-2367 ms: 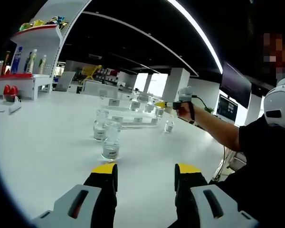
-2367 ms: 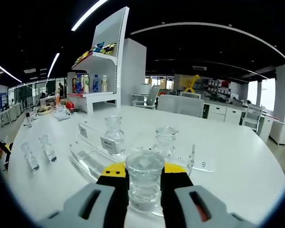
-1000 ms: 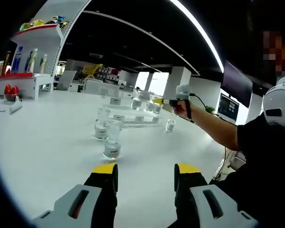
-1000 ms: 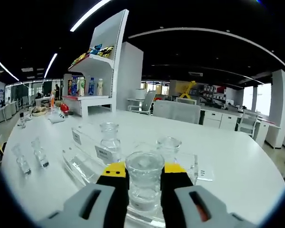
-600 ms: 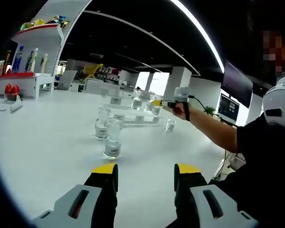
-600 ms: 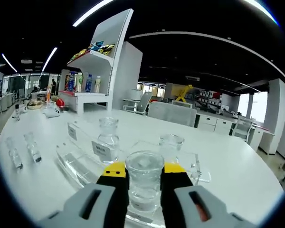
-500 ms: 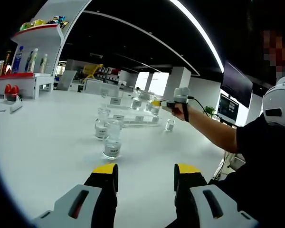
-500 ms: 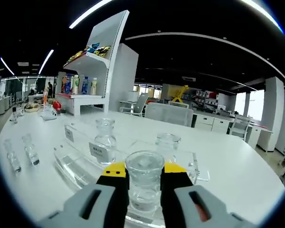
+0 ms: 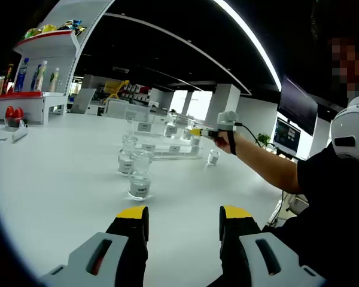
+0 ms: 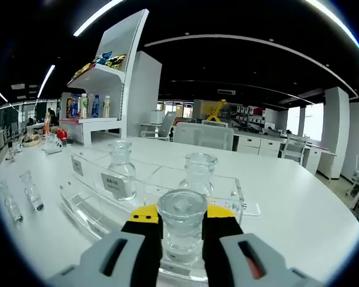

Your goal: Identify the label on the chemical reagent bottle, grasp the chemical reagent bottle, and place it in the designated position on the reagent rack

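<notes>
R tool (image 10: pixel 182 229): we see jaws clamped on reagent bottle (image 10: pixel 181 233), over clear rack (image 10: pixel 96 206), maybe touching.
L tool (image 9: pixel 183 219): jaws apart, empty, above worktop (image 9: pixel 60 173).

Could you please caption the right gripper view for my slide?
Right gripper holds a glass reagent bottle at the clear rack.

Right gripper (image 10: pixel 181 230): jaws hide lower flanks of held bottle (image 10: pixel 181 230); bottle base and label unreadable. Rack (image 10: pixel 145 197) near edge hidden behind gripper. Label tags on rack: text too small to read. Left gripper view: rack (image 9: pixel 167 147) far off, slots indistinct; whether bottles beside rack touch each other unclear. Right gripper (image 9: pixel 197 131) tiny, its jaws and held bottle not resolvable. Left gripper (image 9: pixel 183 216) body cut off at bottom edge.
</notes>
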Available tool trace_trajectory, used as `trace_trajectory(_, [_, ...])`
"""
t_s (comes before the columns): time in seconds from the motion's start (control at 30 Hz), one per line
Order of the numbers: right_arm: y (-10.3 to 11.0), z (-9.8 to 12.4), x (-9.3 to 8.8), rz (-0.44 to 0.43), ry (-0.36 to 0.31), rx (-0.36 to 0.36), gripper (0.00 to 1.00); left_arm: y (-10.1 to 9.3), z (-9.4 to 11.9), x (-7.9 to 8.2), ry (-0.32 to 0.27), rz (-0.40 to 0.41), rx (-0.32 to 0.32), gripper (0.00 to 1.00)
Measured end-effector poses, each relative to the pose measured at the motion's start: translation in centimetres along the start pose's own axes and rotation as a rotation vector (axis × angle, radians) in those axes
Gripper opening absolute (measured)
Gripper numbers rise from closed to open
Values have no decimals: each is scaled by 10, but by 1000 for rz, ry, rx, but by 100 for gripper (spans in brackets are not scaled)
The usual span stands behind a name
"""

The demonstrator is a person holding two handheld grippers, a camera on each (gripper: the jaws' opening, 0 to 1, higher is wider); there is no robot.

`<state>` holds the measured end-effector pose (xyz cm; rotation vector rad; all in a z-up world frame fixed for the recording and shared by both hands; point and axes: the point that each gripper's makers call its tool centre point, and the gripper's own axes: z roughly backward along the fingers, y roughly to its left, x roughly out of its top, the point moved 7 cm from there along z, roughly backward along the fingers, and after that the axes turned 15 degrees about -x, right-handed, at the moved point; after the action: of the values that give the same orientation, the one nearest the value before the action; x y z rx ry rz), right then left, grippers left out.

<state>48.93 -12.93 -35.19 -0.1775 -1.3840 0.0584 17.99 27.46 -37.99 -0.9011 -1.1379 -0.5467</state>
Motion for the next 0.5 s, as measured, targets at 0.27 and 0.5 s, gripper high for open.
trace_trajectory(0.27, [8, 2, -2, 20, 38, -8, 24, -3, -1, 1, -1, -5, -3, 48])
trace_trajectory(0.5, [11, 5, -9, 25, 73, -6, 24, -4, 2, 2, -4, -7, 0, 48])
